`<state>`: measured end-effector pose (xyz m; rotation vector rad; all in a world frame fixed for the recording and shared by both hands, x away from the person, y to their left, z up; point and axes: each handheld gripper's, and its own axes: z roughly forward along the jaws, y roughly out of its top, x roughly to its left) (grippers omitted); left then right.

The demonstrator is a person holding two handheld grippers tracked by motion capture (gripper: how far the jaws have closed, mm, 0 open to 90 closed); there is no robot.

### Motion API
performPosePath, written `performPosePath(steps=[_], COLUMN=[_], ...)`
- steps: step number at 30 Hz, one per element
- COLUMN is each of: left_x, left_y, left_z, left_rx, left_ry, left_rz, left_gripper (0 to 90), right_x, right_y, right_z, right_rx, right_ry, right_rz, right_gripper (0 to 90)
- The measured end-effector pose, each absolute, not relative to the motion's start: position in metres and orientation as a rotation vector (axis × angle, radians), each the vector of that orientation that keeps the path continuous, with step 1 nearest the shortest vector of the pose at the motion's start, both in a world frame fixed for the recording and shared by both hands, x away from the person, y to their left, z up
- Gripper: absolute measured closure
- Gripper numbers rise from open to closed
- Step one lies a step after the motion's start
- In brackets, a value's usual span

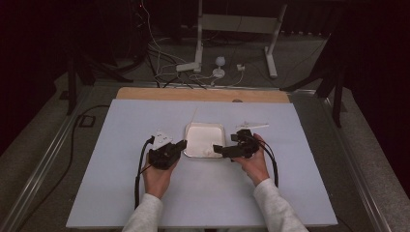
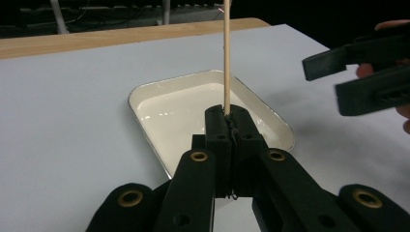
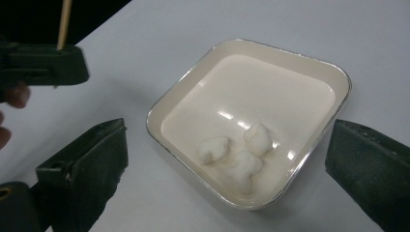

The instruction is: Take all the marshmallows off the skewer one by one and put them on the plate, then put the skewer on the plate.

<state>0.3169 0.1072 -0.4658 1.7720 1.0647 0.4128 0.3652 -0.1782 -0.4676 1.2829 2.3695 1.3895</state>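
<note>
A pale blue-grey sheet (image 1: 121, 159) covers the tabletop. A light wooden board edge (image 1: 159, 94) runs along its far side. White cables (image 1: 193, 75) lie on the floor beyond.

The room is dim, with black walls or curtains closing off the back and both sides. Beyond the tools, past the far edge of the pale blue-grey worktop (image 1: 145, 193) and its bare wooden strip (image 1: 203, 94), a white frame stand (image 1: 237, 29) rises from grey carpet (image 1: 300, 63) amid loose cables (image 1: 164, 67). Metal rails (image 1: 43, 164) flank the worktop on either side.
</note>
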Motion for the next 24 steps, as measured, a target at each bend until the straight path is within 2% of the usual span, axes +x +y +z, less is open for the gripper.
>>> performPosePath(steps=[24], left_x=[0.337], left_y=[0.084], left_z=[-0.481], left_rx=[1.778], left_ry=[1.147], left_rz=[0.366], left_gripper=[89.8], right_x=[0.325], right_y=[-0.223], right_z=[-0.464], right_rx=[1.205], right_ry=[2.259], right_rz=[1.386], right_gripper=[0.0])
